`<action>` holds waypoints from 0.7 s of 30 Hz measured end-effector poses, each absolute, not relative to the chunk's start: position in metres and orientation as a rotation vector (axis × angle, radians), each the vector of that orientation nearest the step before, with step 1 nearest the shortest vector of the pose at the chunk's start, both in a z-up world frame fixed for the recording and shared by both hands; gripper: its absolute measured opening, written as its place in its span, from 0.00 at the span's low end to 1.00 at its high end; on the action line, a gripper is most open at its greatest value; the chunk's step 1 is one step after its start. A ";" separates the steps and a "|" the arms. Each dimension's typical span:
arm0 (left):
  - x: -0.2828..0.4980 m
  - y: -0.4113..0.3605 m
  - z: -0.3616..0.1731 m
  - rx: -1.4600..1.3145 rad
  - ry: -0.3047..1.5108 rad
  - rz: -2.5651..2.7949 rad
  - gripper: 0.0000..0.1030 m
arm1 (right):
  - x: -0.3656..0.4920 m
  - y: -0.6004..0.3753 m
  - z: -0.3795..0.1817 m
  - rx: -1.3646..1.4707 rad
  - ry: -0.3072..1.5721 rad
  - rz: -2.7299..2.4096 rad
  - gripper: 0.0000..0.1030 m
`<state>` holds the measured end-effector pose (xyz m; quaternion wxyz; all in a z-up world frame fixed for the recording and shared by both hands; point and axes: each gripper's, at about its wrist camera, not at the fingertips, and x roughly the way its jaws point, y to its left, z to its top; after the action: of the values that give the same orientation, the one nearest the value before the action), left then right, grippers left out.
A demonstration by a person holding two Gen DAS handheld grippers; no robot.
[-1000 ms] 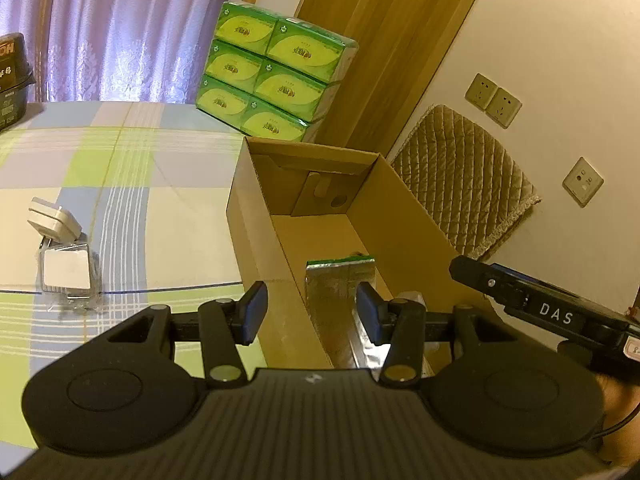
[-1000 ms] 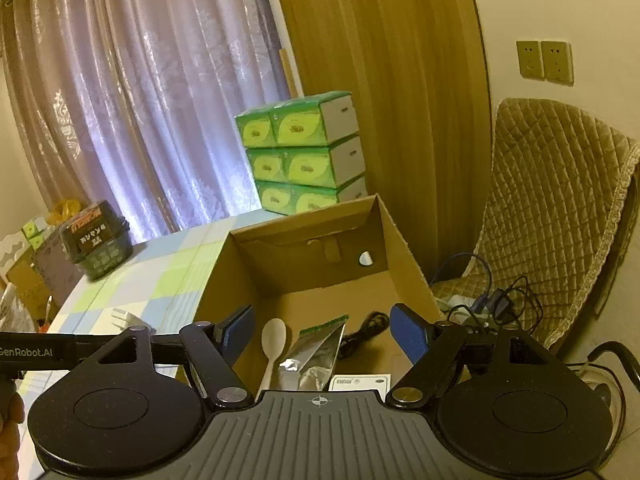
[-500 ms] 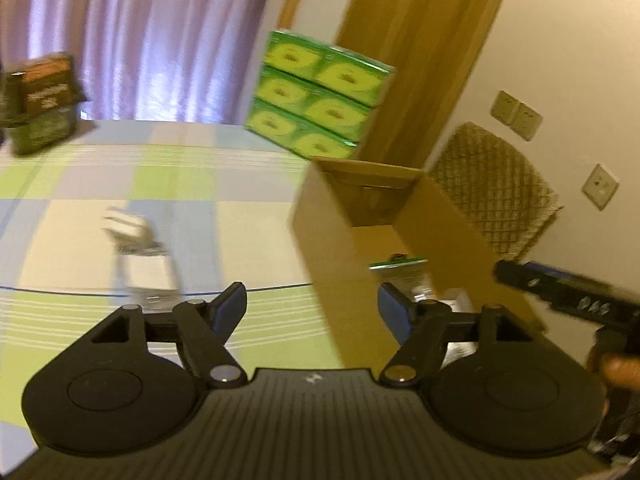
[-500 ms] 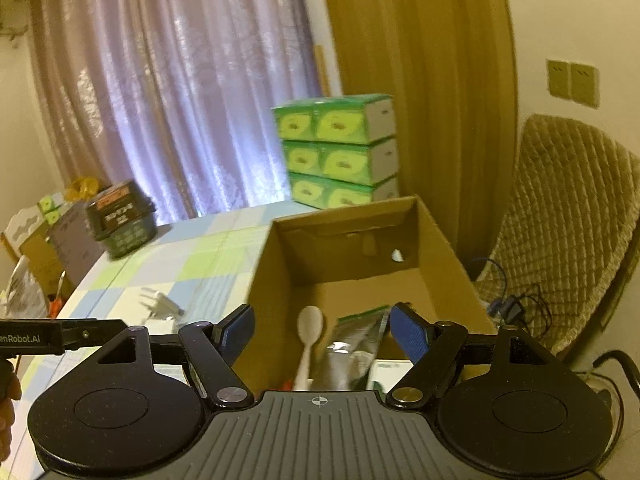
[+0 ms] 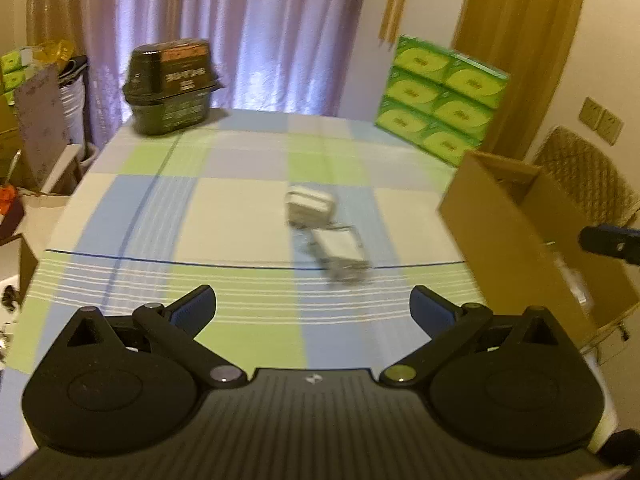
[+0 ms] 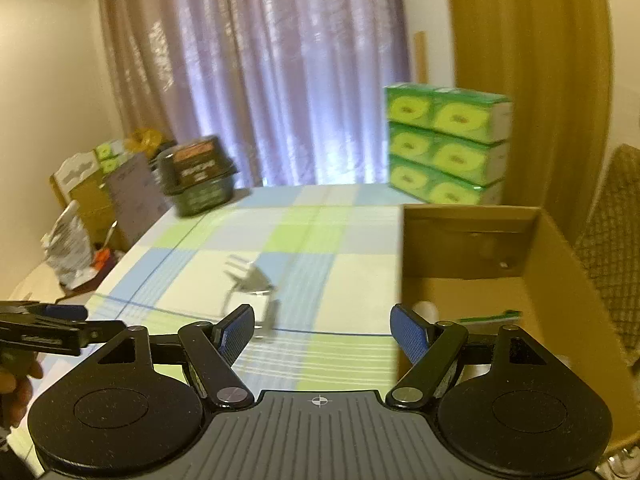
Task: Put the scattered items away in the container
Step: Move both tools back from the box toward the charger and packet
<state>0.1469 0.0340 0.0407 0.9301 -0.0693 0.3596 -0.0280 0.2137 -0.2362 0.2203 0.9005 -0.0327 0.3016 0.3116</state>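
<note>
My 2 grippers – left (image 5: 312, 306), right (image 6: 322, 330) – both spread wide, empty; blurred white plug (image 5: 309, 206), maybe, beside cardboard box (image 5: 520, 240).

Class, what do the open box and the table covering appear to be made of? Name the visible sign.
Box: likely corrugated cardboard, matte brown, with flat folded walls. Table covering: possibly smooth plastic or oilcloth over a printed check; motion blur leaves this uncertain.

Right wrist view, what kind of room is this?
Probably a home dining or living room: a table with a checked cloth, purple curtains, stacked green tissue packs and a padded chair.
</note>
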 end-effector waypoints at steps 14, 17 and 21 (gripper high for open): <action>0.197 0.069 -0.011 -0.098 0.792 -0.048 0.98 | 0.233 -0.150 0.165 -0.159 0.728 0.693 0.78; 0.212 0.071 -0.021 -0.078 0.786 -0.060 0.98 | 0.245 -0.138 0.151 -0.164 0.752 0.682 0.78; 0.231 0.075 -0.032 -0.066 0.778 -0.071 0.98 | 0.259 -0.123 0.137 -0.171 0.773 0.681 0.78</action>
<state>0.2305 0.0753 -0.0322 0.9242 -0.0324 0.3790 -0.0348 0.2594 -0.1226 0.1366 0.8666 -0.0816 0.3694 0.3254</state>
